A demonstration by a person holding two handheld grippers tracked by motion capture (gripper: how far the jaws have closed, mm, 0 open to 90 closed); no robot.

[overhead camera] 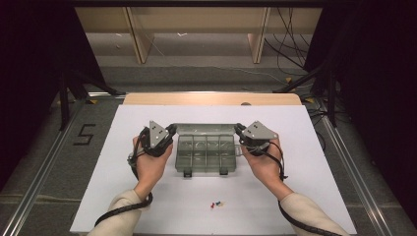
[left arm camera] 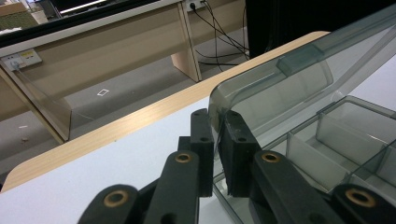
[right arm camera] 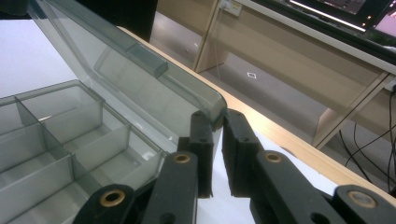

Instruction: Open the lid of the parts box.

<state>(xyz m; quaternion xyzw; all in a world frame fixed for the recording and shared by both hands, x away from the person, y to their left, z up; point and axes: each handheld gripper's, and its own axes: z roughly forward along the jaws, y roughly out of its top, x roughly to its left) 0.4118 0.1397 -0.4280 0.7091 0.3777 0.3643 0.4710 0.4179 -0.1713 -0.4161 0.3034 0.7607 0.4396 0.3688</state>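
Tools grip both ends of one clear organiser box (overhead camera: pixel 205 152) that sits mid-bench on the white sheet (overhead camera: pixel 147 206). Left tool (left arm camera: pixel 218 140) is pinched on the corner edge of the raised lid (left arm camera: pixel 280 88), its jaws nearly together with the thin plastic between them. Right tool (right arm camera: pixel 217 140) nips the lid's opposite corner the same way. Two tools, one box with several open compartments, and a few small coloured pins (overhead camera: pixel 216 203) lying near the bench's front edge.
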